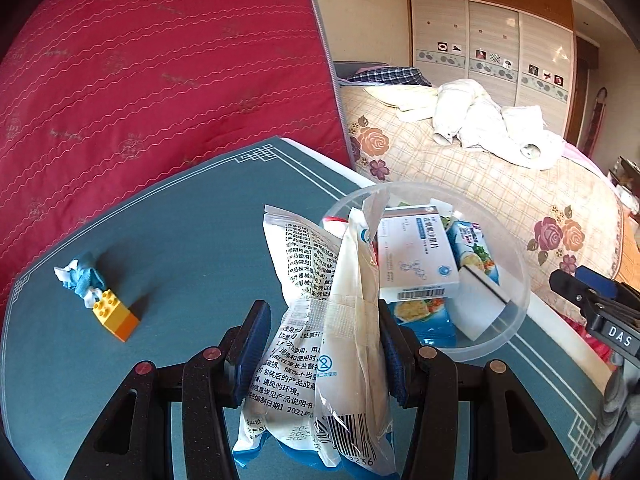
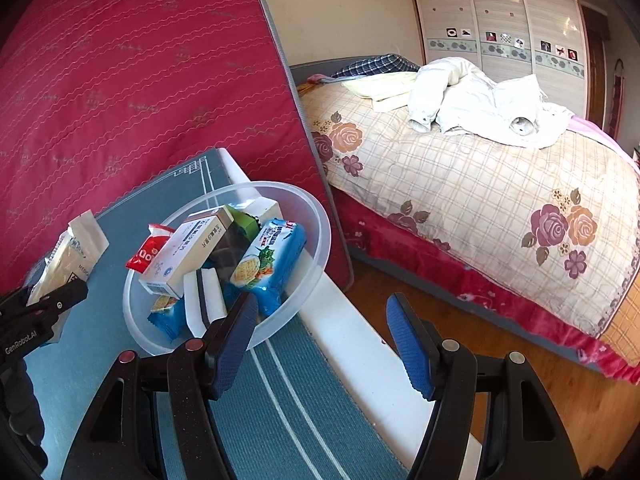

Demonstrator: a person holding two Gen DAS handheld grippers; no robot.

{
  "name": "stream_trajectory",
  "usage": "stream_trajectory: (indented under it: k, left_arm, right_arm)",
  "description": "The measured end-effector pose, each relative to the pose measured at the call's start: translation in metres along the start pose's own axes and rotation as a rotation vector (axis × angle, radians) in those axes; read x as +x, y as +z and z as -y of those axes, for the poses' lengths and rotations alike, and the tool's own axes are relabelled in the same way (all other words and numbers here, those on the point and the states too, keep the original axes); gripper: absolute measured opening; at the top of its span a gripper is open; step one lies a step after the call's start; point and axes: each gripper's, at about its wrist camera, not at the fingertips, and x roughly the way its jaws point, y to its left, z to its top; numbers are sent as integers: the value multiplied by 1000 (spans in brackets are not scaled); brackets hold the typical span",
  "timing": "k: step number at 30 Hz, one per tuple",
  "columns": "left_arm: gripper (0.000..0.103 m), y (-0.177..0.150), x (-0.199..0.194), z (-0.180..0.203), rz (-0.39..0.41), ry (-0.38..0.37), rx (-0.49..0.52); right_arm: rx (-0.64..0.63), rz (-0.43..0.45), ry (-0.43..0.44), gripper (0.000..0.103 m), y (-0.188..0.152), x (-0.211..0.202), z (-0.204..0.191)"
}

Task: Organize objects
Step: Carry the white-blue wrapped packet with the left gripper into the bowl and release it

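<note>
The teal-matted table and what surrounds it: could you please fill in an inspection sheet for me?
Surface: teal mat with white border lines.
Job's things: clear bowl holding a white box and blue snack packs; white packet.
Clutter: yellow-orange toy brick beside a crumpled blue-white wrapper.
Grippers: left gripper shut on the white packet; right gripper open, empty, at the bowl's near rim.
Cables: nothing seen.
Surroundings: red mattress, bed, wardrobe.
</note>
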Motion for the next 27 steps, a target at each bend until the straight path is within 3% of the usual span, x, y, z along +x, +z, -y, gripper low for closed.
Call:
stream_trajectory:
  k: [18,20,22,24,27]
  left_arm:
    - [55,31,23,66,-1,-106,55]
    - [59,34,26,68,1,-112,53]
    - [70,36,27,69,11,-106,44]
    - [71,36,26,66,13,-107,39]
    - [82,35,22,60,14,-101,25]
  right_arm:
    - [99,31,-16,68,12,-7,30]
    - [99,33,-16,68,12,-8,30]
    - [97,35,-14,68,12,-9,29]
    - [95,39,-13,68,12,-10,29]
    - [93,40,-9,68,12,-10,28]
